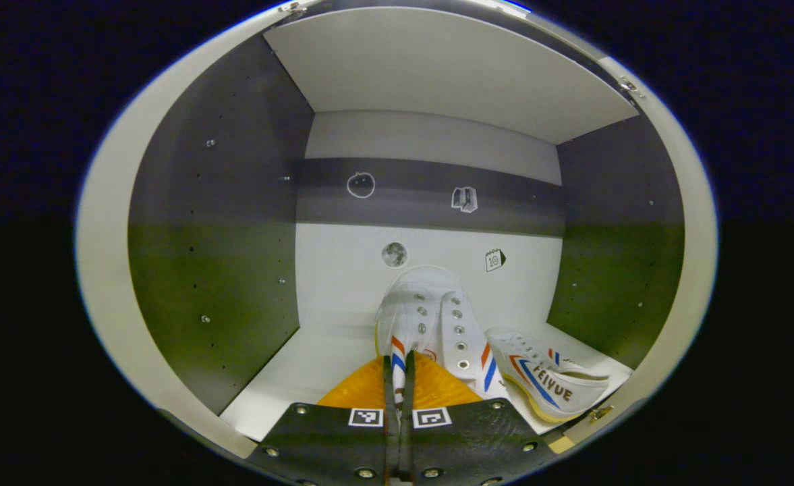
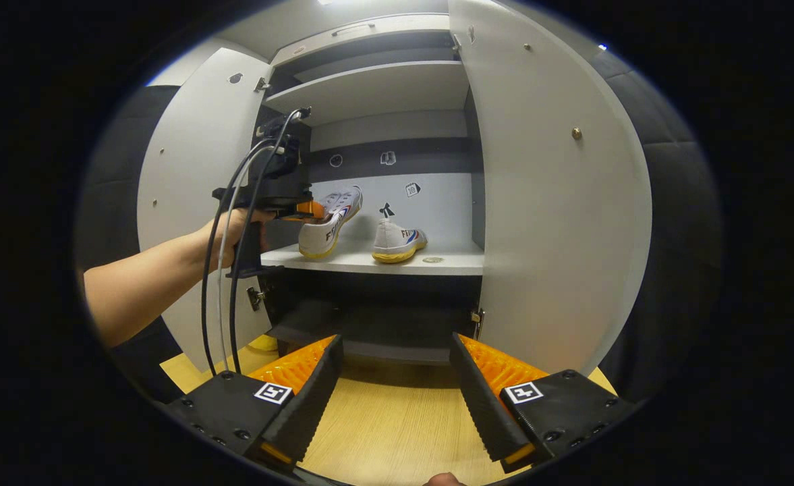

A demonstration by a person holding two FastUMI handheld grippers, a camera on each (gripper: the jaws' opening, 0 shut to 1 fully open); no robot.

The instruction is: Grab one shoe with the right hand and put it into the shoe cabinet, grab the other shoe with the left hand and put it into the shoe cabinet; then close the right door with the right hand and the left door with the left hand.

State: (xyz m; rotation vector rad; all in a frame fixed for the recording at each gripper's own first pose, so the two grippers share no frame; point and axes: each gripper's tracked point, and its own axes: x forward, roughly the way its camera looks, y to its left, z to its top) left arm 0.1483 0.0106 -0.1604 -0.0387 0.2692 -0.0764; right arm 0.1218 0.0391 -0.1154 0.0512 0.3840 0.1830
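Inside the shoe cabinet (image 2: 376, 88), above the left part of the middle shelf (image 2: 370, 260), the left gripper (image 1: 397, 378) pinches one white shoe (image 1: 423, 324) by the edge of its collar, its two fingers pressed together on the fabric with the striped side panel caught between them. In the right gripper view that held shoe (image 2: 329, 219) tilts toe-up, its heel low at the shelf's front edge, though whether the sole touches the board cannot be told. The other shoe (image 2: 398, 241) stands flat on the same shelf just to the right, nearer the right wall, apart from the first; in the left gripper view it lies at the shelf's front right corner (image 1: 552, 385). A hand (image 2: 224, 233) and bare forearm reach in from the left to hold the left gripper (image 2: 289, 202), with black and white cables (image 2: 235, 270) looping down from it. Both doors stand wide: the left door (image 2: 191, 175) behind the arm, the right door (image 2: 545, 202) swung towards the camera. The right gripper (image 2: 397, 398) hangs well back from the cabinet over a pale wooden floor (image 2: 397, 432), its jaws spread wide with nothing between them. Small stickers (image 1: 464, 199) dot the cabinet's back panel.
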